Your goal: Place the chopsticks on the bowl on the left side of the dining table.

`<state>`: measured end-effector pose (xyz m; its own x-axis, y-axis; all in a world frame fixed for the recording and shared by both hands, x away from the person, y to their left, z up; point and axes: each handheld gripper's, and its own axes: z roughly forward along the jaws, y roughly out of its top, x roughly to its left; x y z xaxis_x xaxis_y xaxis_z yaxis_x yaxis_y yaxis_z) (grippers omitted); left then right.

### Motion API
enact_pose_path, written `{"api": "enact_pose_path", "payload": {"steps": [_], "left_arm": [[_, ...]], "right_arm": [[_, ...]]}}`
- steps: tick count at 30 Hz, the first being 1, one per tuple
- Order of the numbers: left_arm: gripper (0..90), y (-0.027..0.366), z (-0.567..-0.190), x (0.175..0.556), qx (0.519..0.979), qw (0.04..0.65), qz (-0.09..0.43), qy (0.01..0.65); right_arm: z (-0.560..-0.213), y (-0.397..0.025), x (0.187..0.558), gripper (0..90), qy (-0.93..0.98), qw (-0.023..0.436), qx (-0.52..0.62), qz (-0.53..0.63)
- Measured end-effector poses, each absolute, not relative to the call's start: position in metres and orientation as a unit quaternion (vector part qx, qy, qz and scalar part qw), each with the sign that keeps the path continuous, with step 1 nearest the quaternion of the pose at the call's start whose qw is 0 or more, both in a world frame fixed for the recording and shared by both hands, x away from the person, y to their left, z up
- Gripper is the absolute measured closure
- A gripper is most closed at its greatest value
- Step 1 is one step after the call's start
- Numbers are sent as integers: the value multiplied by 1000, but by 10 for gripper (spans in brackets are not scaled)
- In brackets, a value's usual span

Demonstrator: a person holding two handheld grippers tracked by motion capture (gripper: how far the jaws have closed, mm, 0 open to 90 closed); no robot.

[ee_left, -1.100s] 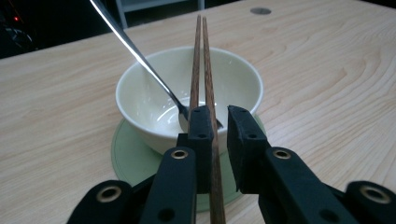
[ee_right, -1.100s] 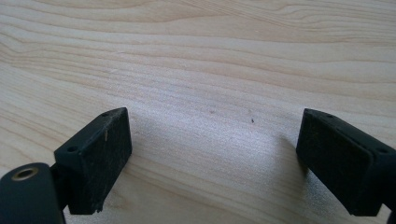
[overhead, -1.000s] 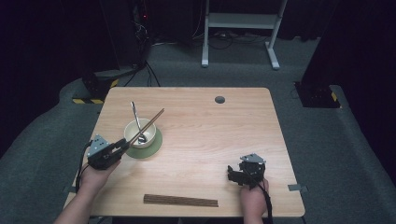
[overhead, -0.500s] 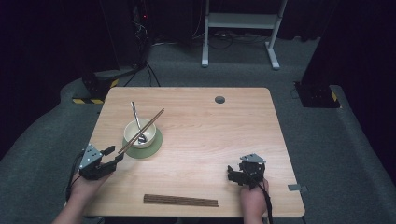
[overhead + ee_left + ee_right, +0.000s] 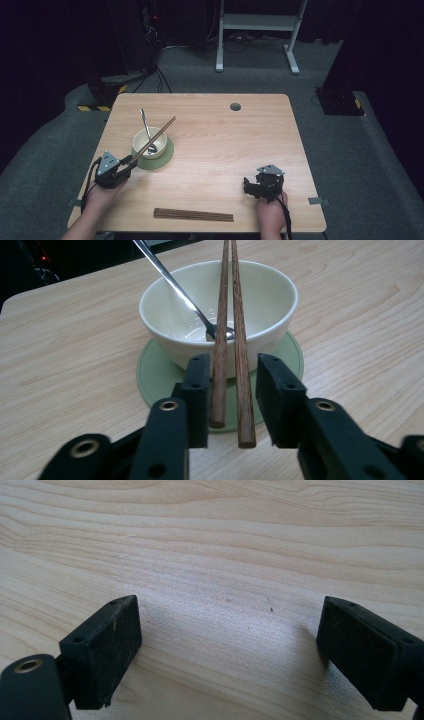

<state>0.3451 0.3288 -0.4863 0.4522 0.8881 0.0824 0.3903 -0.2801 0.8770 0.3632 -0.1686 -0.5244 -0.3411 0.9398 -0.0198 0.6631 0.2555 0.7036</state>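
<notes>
Two chopsticks (image 5: 230,335) lie between the spread left claw (image 5: 231,390); right claw (image 5: 227,655) rests low, spread wide.

A light wooden table (image 5: 225,145) is seen from above, with a small dark round hole (image 5: 235,106) set near its far edge. A row of dark wooden sticks (image 5: 193,215) is laid flat along the near edge. The table is surrounded by a grey floor mat (image 5: 340,165). Beyond it a white metal frame (image 5: 257,22) is placed, with cables (image 5: 240,45) strewn beneath. A yellow-and-black striped block (image 5: 102,97) is set at the far left corner, and a black box (image 5: 340,100) at the far right.
</notes>
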Motion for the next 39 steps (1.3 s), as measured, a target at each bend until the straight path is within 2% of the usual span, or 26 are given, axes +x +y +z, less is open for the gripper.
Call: {"api": "enact_pose_path", "payload": {"steps": [1,4,21,24,28,32,39], "left_arm": [[743,329,-486,346,743,419,298,430],[761,330,-486,348,744,421,291,430],[767,326,-483,346,759,442,254,405],[767,327,-483,346,761,446,249,400],[767,330,-483,345,758,446,246,406],[762,332,-482,345,758,445,249,407],[590,332,-482,343,759,439,251,411]], "right_arm": [[-524,-169,363,105,759,226,528,307],[-524,-168,363,105,760,226,527,306],[-524,-167,362,113,762,234,522,303],[-521,-157,355,137,777,276,486,291],[-507,-139,354,131,770,281,474,321],[-493,-111,356,131,772,264,461,349],[-475,-63,375,160,781,249,437,371]]}}
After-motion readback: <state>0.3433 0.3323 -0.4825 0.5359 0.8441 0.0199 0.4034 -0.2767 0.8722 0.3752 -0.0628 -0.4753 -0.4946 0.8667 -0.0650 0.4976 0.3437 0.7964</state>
